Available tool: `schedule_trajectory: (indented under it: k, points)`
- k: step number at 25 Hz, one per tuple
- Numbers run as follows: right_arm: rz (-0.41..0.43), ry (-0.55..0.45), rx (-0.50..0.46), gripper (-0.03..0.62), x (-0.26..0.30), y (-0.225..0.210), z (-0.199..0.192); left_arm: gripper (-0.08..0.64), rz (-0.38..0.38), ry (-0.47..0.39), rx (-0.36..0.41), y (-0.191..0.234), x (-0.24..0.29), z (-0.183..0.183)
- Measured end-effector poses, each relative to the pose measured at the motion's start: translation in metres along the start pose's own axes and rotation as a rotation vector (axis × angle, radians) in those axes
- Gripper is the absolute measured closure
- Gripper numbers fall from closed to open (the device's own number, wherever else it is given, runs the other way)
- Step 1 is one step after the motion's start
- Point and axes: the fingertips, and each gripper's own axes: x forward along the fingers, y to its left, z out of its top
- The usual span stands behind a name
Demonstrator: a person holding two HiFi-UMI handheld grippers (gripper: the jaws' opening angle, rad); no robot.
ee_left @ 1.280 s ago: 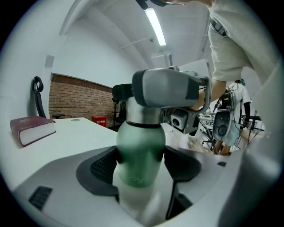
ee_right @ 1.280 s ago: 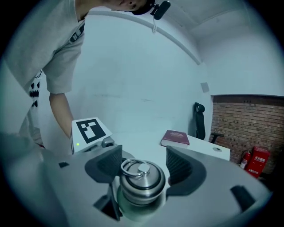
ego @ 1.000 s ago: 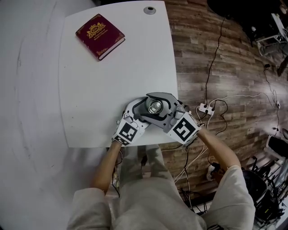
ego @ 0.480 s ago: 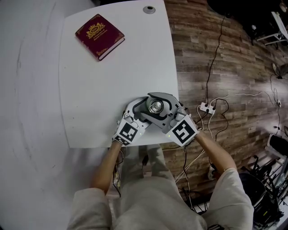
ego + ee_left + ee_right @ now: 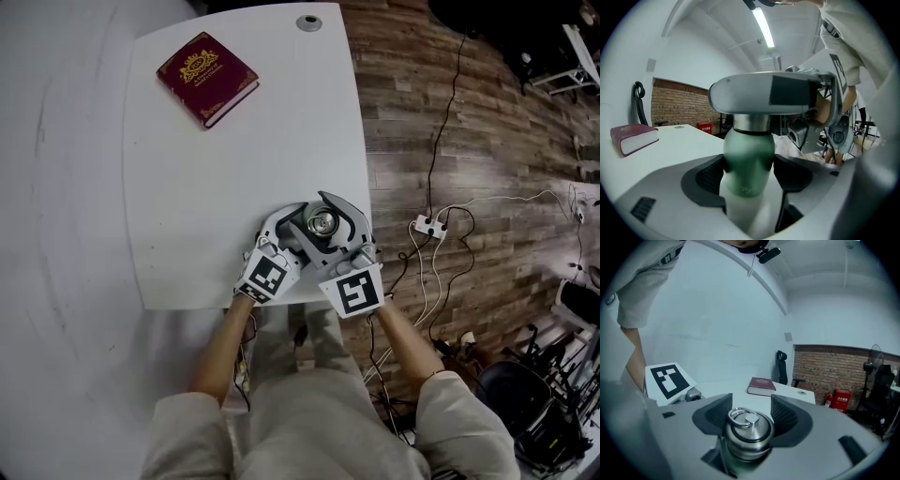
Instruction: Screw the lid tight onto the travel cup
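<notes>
- Cup [image 5: 749, 154] stands upright on the table [image 5: 234, 141]. Its long axis is vertical, crosswise to both sets of jaws.
- Left hand-held gripper [image 5: 750, 174] is clamped on the green body of the cup, one pad touching each side. The cup sits dead ahead of it, between the jaws.
- Right hand-held gripper [image 5: 750, 417] sits just above the left one. Its jaws have just been closing, with the steel lid [image 5: 749, 427] between them, and the pads look seated on the lid's sides, so it reads as gripping the lid.
- Seen from the right hand-held gripper, the lid is straight ahead and slightly below. Its ring top pokes up between the pads.
- In the head view both come in from the person's side, angled toward each other and meeting at the cup.
- Key relation: the lid's turn axis is the cup's vertical axis, not the line the right hand-held gripper points along.
- My read: tightening needs the right one to swing around the cup while the left holds the body still.
- Risk, as I judge it: the cup may twist in the left grip.
</notes>
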Motion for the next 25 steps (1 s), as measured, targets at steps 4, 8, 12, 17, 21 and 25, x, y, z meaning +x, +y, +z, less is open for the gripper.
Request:
schedule_trajectory:
  k: [4, 8, 12, 17, 21, 25]
  points:
    - [-0.111, 0.008, 0.029, 0.339, 0.000, -0.005, 0.000, 0.241, 0.000, 0.002, 0.003, 0.000, -0.001, 0.000]
    - [-0.193, -0.001, 0.062, 0.339, 0.000, -0.010, 0.000, 0.241, 0.000, 0.002, 0.004, 0.000, 0.000, -0.001]
    - [-0.196, -0.017, 0.063, 0.337, -0.001, -0.010, 0.002, 0.241, -0.001, 0.000, 0.002, 0.000, 0.000, -0.001]
    - [-0.065, -0.072, 0.069, 0.274, -0.001, -0.001, 0.008, 0.241, -0.001, 0.001, -0.001, 0.000, -0.001, 0.000]
    - [0.086, -0.082, 0.018, 0.238, -0.006, 0.009, 0.008, 0.241, -0.006, -0.004, 0.004, -0.001, 0.000, -0.001]
    - [0.232, -0.060, -0.032, 0.256, -0.008, 0.012, 0.005, 0.241, -0.006, -0.002, 0.002, 0.000, 0.000, -0.001]
